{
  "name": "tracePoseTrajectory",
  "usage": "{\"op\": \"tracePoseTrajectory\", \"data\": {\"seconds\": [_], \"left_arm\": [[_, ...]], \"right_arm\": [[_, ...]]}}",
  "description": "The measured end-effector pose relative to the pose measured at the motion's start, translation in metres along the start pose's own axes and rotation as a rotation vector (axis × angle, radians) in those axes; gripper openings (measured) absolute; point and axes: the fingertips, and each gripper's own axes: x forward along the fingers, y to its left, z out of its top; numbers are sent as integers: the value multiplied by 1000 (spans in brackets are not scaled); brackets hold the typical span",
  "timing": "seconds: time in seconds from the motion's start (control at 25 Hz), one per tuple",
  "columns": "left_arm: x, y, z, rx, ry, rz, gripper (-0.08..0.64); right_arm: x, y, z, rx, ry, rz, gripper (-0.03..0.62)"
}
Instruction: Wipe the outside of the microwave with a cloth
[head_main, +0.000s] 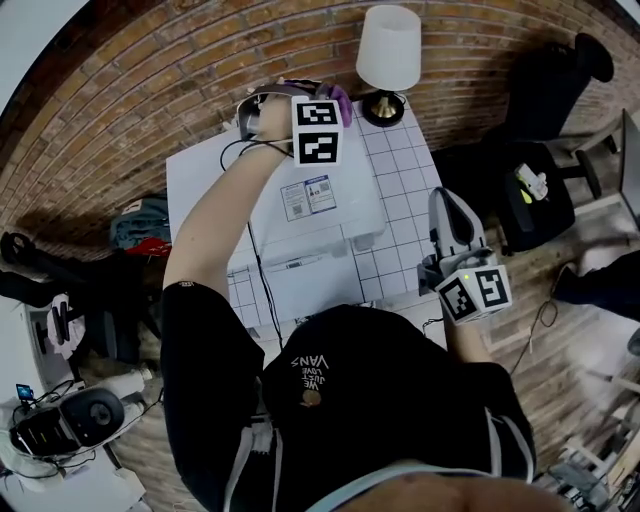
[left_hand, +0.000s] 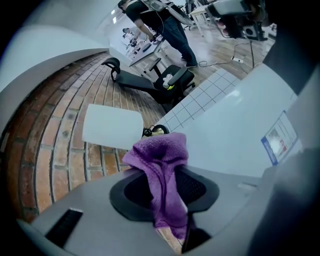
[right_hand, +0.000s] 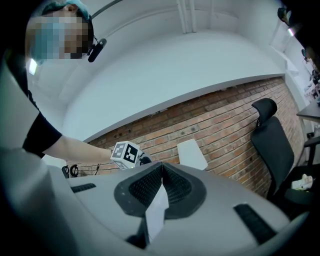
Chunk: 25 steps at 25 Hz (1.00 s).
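The left claw (left_hand: 161, 192) is clamping the purple cloth (left_hand: 159, 155) at the microwave's (head_main: 320, 215) far top edge. The right claw (right_hand: 161, 170) is hanging closed, empty, at the bench's (head_main: 405, 215) right edge. Wiping is seemingly just starting; front and sides are likely remaining.

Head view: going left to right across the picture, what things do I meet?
Blue and red bundle → purple cloth in the left gripper → white lamp → right gripper → black office chair. The microwave is left out because it overlaps the left gripper.
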Motion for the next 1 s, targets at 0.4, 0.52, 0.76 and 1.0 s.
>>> {"op": "tracePoseTrajectory", "data": {"seconds": [0.4,0.52,0.76,1.0], "left_arm": [[-18,3,6,-32,-80,40,130],[-35,-7,-24,-47,-64,56,130],[-81,-52,-104,-82,-16,54,130],[-124,-121,-196,-136,62,7,130]], "right_arm": [[2,9,1,-1,-11,-4,0],[8,25,0,-3,-14,12,0],[21,72,-8,-11,-7,71,0],[34,127,-24,-2,10,139,0]]}}
